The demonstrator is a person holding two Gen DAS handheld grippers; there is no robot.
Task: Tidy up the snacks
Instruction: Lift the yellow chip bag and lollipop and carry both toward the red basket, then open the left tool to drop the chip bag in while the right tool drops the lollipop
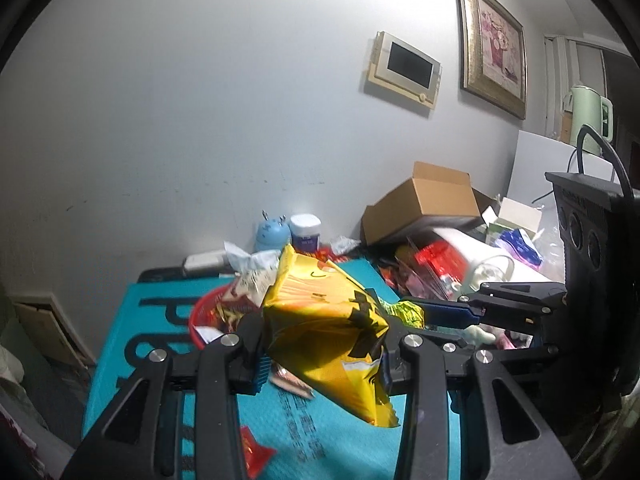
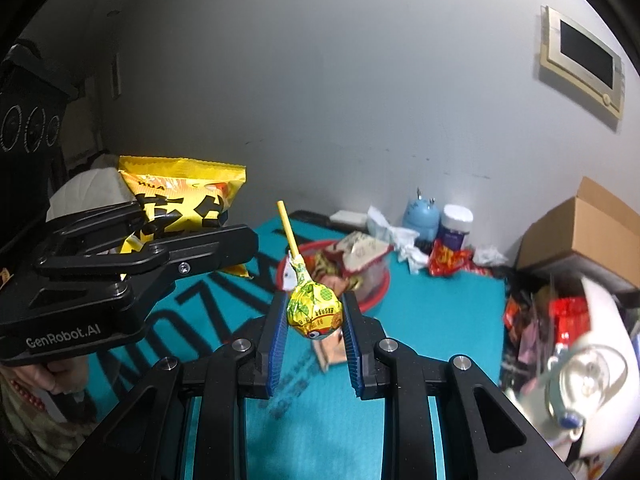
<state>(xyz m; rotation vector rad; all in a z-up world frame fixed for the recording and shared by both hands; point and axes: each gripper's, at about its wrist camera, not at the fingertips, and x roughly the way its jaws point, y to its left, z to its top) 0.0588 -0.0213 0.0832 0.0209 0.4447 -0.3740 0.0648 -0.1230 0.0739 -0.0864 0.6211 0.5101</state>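
Gripping a yellow snack bag (image 1: 320, 320), the left tool (image 1: 320, 354) holds it above the teal table (image 1: 340, 432). The right tool (image 2: 314, 320) is clamped on a yellow lollipop (image 2: 316, 310), stick up toward 11 o'clock. A red basket (image 2: 374, 292) of snacks sits behind at 12 o'clock.

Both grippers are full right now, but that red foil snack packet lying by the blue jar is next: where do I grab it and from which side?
Take the red packet by its crinkled upper edge, coming from above on the open teal mat side. It lies slumped and crumpled near the wall, with the blue jar close behind and crumpled white wrappers on its left, so that near side looks freest. Its contents are unclear, so pinch gently.
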